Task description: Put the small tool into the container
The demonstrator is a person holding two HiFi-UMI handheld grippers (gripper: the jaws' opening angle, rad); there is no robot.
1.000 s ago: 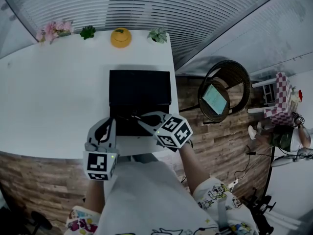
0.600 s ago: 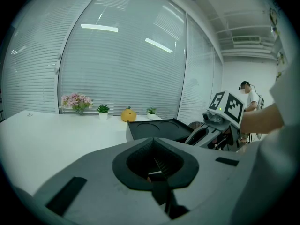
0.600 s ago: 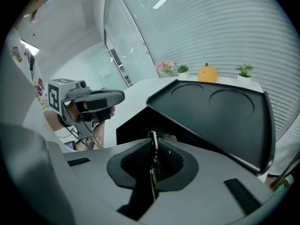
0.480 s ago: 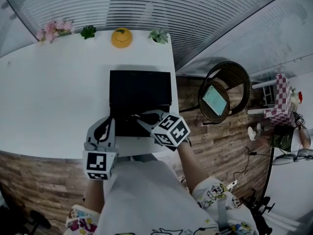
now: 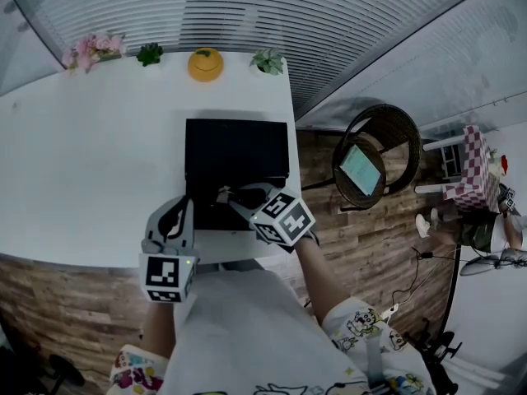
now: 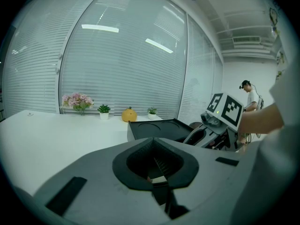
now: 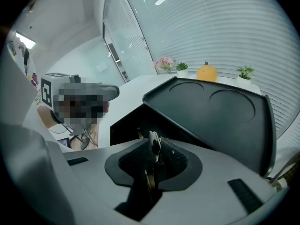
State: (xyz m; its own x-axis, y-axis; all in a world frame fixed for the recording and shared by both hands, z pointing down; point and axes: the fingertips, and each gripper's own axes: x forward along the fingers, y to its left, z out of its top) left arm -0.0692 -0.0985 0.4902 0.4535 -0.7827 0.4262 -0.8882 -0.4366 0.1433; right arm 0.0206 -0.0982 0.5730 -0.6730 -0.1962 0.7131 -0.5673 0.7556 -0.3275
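Observation:
A black container (image 5: 236,151) sits open on the white table (image 5: 82,179); its lid (image 7: 220,107) has two round dents. My right gripper (image 5: 224,196) hovers over the container's near part, shut on a small metal tool (image 7: 153,145) that sticks up between its jaws. In its own view, the right gripper (image 7: 152,165) looks straight at the container's dark front wall. My left gripper (image 5: 183,206) rests at the container's near left corner. The left gripper (image 6: 159,179) has its jaws together, and I see nothing gripped.
An orange pumpkin ornament (image 5: 205,63), pink flowers (image 5: 89,52) and two small potted plants (image 5: 149,53) (image 5: 268,59) line the table's far edge. A round wicker chair (image 5: 375,159) stands on the wood floor to the right. A person (image 5: 482,229) is far right.
My right gripper has shifted a little to the left over the container's near part, still holding the tool. The left gripper has stayed put.

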